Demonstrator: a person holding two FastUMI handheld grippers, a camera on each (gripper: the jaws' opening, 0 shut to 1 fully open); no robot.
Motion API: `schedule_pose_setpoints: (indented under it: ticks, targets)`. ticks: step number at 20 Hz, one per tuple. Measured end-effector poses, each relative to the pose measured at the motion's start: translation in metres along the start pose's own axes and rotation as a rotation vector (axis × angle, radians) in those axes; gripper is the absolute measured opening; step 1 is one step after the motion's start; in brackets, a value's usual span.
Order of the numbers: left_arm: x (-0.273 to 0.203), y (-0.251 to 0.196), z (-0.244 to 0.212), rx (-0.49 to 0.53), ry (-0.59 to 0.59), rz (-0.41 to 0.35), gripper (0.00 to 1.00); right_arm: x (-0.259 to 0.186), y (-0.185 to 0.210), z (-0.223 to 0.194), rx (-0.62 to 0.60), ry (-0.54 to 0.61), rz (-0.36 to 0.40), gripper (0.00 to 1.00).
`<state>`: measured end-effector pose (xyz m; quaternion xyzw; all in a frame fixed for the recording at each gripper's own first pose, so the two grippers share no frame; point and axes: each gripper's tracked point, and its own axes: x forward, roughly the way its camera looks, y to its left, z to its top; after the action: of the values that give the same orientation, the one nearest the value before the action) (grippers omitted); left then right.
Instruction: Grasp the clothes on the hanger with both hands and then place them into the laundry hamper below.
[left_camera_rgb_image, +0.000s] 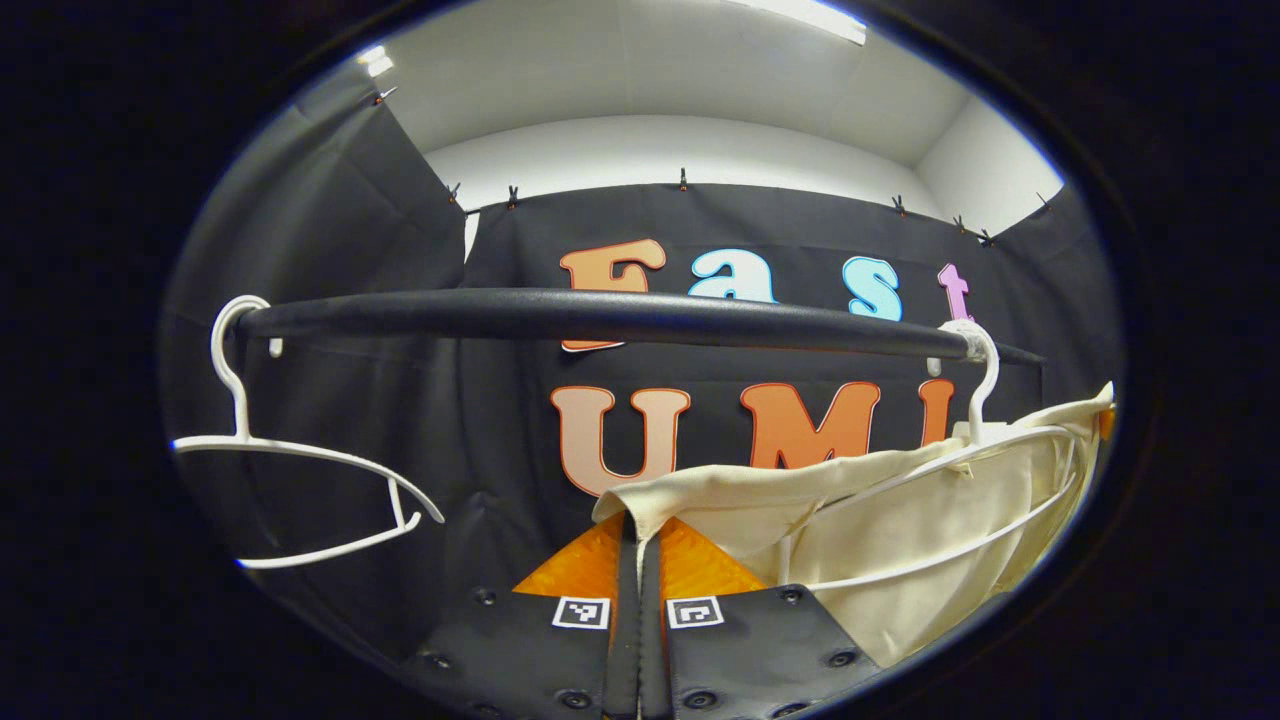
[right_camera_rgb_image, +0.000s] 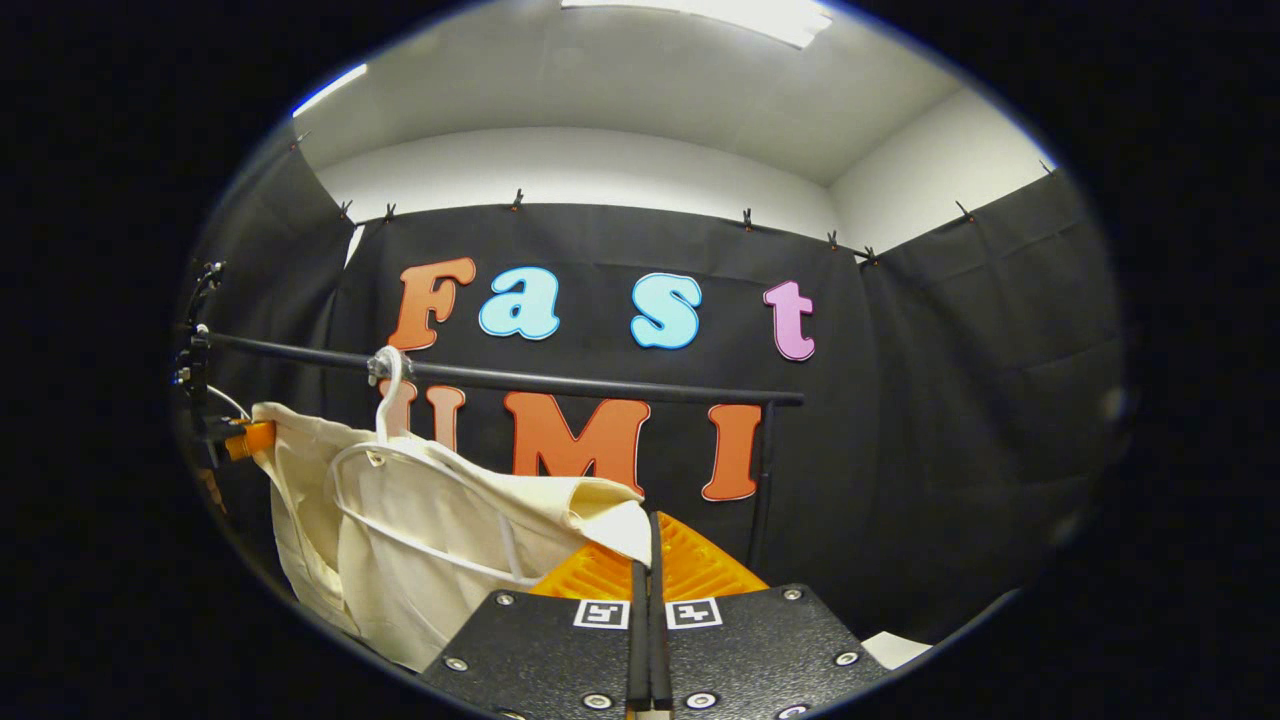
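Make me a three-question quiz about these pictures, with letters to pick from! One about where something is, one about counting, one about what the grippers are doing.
1. Where does the bare white plastic hanger hang?
A. On the black rail
B. On the ceiling light
C. On a gripper

2. How many white hangers are on the black metal rail?
A. One
B. Two
C. Four

3. What are the two grippers doing with the cream cloth garment?
A. Hanging open, away from it
B. Each pinching an edge of it
C. Holding the rail

Answers:
1. A: in the left gripper view its hook loops over the rail's end.
2. B: the bare one, plus the white hanger inside the garment.
3. B: the left gripper has its fingers closed on the cloth's corner, and the right gripper likewise in its own view.
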<state>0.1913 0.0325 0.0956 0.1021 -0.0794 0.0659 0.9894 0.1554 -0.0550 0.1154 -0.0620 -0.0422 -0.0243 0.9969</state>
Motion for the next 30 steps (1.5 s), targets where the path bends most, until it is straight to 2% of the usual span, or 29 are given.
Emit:
schedule_pose_setpoints:
  ticks: [8,11,15,18,24,30]
  targets:
    - [0.021,-0.004,0.001,0.033,-0.001,-0.014,0.07,0.028,-0.021,0.013,-0.063,-0.015,-0.036,0.0]
    - [0.031,-0.005,-0.001,0.017,0.005,-0.031,0.07,0.039,-0.024,0.018,-0.067,-0.018,-0.024,0.0]
    - [0.042,-0.007,-0.009,0.058,0.016,-0.036,0.07,0.06,-0.028,-0.009,-0.079,0.038,-0.007,0.0]
    - [0.048,-0.008,-0.032,0.092,0.042,-0.023,0.07,0.067,-0.021,-0.046,-0.088,0.101,0.009,0.0]
    - [0.032,-0.007,-0.099,-0.001,0.185,-0.047,0.07,0.045,-0.009,-0.132,0.034,0.253,0.046,0.0]
    - [-0.005,-0.002,-0.121,0.017,0.243,-0.059,0.07,0.013,-0.009,-0.162,0.095,0.289,0.043,0.0]
